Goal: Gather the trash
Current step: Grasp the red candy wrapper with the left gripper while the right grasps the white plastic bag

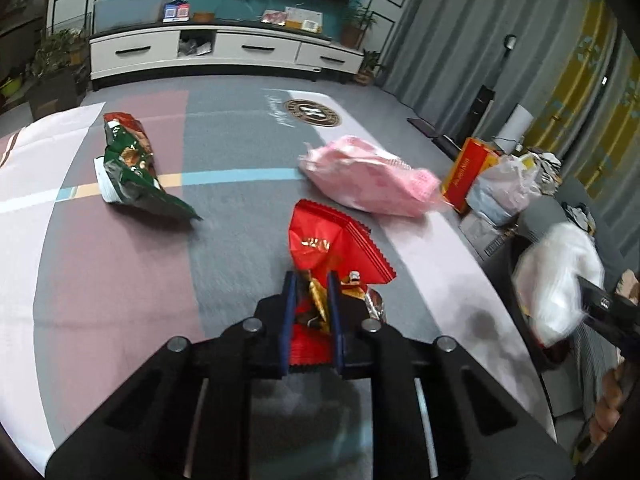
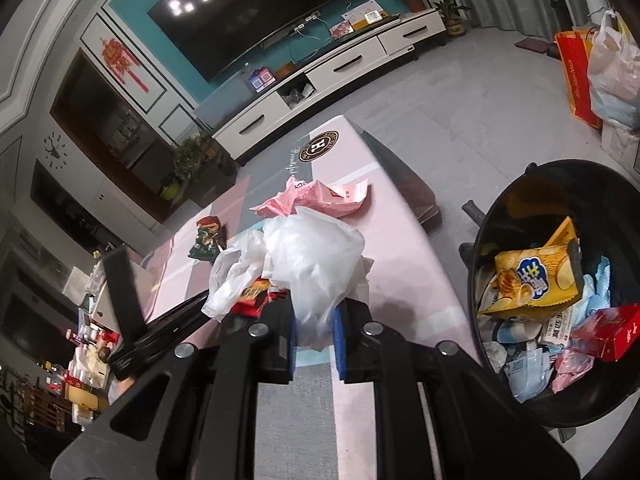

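In the left wrist view my left gripper (image 1: 312, 280) is shut on a crumpled red wrapper (image 1: 332, 240) with gold print, low over the table. A green snack bag (image 1: 128, 168) lies to the left. Beyond the wrapper, to the right, lies a pink bag (image 1: 372, 180). In the right wrist view my right gripper (image 2: 314, 320) is shut on a white plastic bag (image 2: 312, 260), held above the table's right side. The red wrapper (image 2: 252, 300) shows just left of that bag. A black trash bin (image 2: 600, 208) stands to the right beside the table, holding several wrappers.
The table (image 1: 120, 280) wears a pink, grey and white cloth, and its right edge runs beside the bin. A red box (image 1: 468, 172) and filled plastic bags (image 1: 504, 184) sit on the floor to the right. A white TV cabinet (image 1: 224, 48) lines the far wall.
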The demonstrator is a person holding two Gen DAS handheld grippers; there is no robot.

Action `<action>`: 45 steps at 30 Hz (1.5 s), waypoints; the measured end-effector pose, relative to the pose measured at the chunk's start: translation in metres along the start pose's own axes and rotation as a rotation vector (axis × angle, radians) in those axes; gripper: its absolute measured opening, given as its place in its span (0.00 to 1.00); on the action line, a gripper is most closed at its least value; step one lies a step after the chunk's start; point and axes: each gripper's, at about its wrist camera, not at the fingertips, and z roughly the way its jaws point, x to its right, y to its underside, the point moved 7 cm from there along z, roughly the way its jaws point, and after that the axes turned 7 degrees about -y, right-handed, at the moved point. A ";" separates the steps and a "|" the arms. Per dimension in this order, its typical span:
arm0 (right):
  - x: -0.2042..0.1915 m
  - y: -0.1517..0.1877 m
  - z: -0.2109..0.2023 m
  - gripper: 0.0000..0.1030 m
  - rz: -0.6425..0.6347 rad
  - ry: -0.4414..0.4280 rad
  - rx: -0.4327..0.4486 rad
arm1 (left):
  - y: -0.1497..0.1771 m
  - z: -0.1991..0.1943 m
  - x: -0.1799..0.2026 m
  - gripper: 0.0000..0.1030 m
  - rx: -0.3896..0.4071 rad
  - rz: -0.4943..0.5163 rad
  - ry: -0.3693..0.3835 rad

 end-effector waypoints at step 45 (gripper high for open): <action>0.065 -0.007 -0.118 0.15 -0.004 0.081 0.154 | 0.075 -0.085 0.161 0.76 -0.044 0.193 0.015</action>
